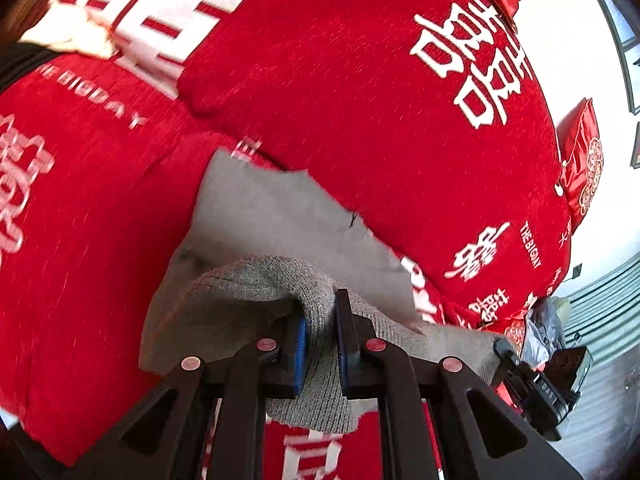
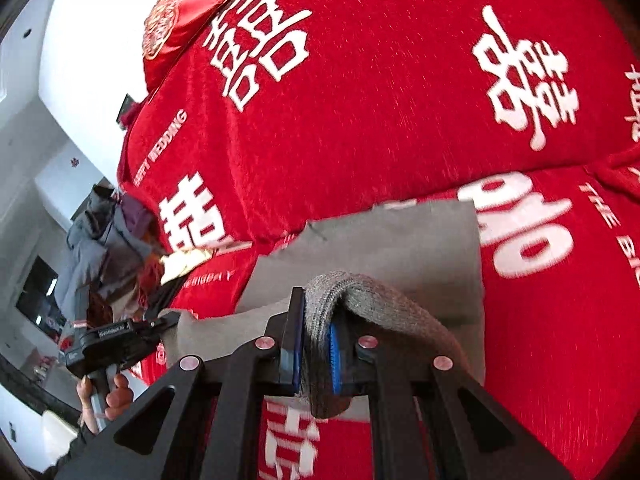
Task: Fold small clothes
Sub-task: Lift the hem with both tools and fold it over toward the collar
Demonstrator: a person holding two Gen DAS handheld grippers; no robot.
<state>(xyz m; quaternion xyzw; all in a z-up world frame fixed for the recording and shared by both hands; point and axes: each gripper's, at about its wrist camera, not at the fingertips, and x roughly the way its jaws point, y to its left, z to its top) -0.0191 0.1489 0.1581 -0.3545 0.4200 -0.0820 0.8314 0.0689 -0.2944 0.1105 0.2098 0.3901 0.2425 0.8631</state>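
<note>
Both grippers are in play at once. The left gripper [image 1: 321, 328] has its jaws closed down to a narrow gap, and the ribbed hem of the grey knit garment [image 1: 276, 216] is bunched tight between the blue pads. Same story at the right gripper [image 2: 314, 344]: jaws nearly together, clamped on a roll of that same grey knit.

The garment lies on the bed, on the red bedspread [image 1: 360, 92]. In the left wrist view its smooth far part stretches from centre toward 12 o'clock, while the near hem is raised in the two grips at 6 o'clock. By the look of it, the near edge is picked up at two points, ready to be carried over the far part. I'd judge this an early fold: the flat far half looks spread out, no finished crease shows, and the laying down, smoothing and any further folds are all to come. Whether other clothes wait, I can't say; a heap of dark clothing [image 2: 100, 236] sits off at 9 o'clock in the right wrist view, too unclear to identify.

Writing now! The bedspread carries big white double-happiness characters, plus "THE BIG DAY" in parts at 1 o'clock and "HAPPY WEDDING" at 10 o'clock in the right wrist view. A red cushion [image 2: 180, 8] at 11 o'clock bears a round pale emblem, unreadable.
</note>
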